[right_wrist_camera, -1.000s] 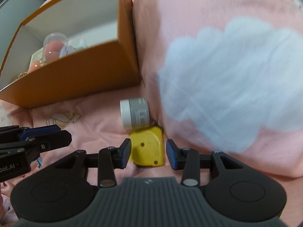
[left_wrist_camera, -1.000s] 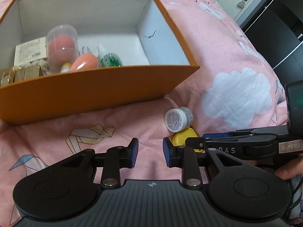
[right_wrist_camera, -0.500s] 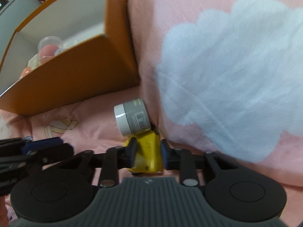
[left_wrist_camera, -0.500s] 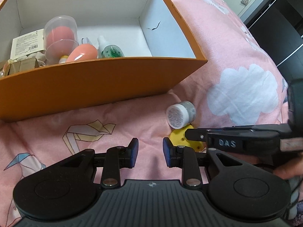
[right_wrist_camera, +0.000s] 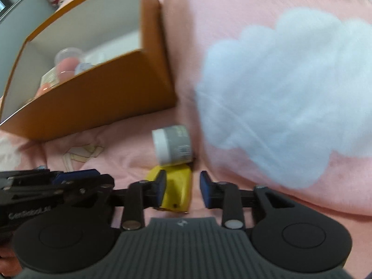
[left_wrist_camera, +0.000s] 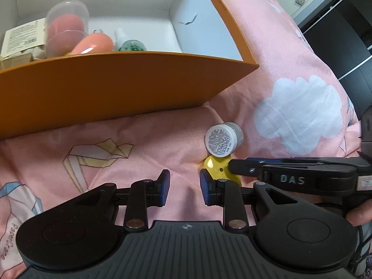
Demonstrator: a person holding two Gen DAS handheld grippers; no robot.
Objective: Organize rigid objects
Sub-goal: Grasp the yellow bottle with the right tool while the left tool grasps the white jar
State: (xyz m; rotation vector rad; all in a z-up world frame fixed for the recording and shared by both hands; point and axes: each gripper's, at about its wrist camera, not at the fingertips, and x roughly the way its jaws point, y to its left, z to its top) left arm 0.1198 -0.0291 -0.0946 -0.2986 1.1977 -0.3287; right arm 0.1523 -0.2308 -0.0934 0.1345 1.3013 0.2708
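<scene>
A: How will the yellow case (right_wrist_camera: 177, 187) handle? It lies on the pink bedspread (left_wrist_camera: 232, 93) just near of the small grey jar (right_wrist_camera: 173, 145), right of the orange box (left_wrist_camera: 104, 88)

B: Hard, light, smooth plastic; clamp its flat sides

A: And the tongs?

B: The right gripper (right_wrist_camera: 182, 191) clenched the case half a second ago; its jaws have just been opening, the right pad now clear. The left gripper (left_wrist_camera: 183, 187) stays released, empty

Orange box (left_wrist_camera: 111, 88), yellow case (right_wrist_camera: 177, 187), grey jar (right_wrist_camera: 173, 145), pink cloud-print blanket (left_wrist_camera: 290, 74)
</scene>
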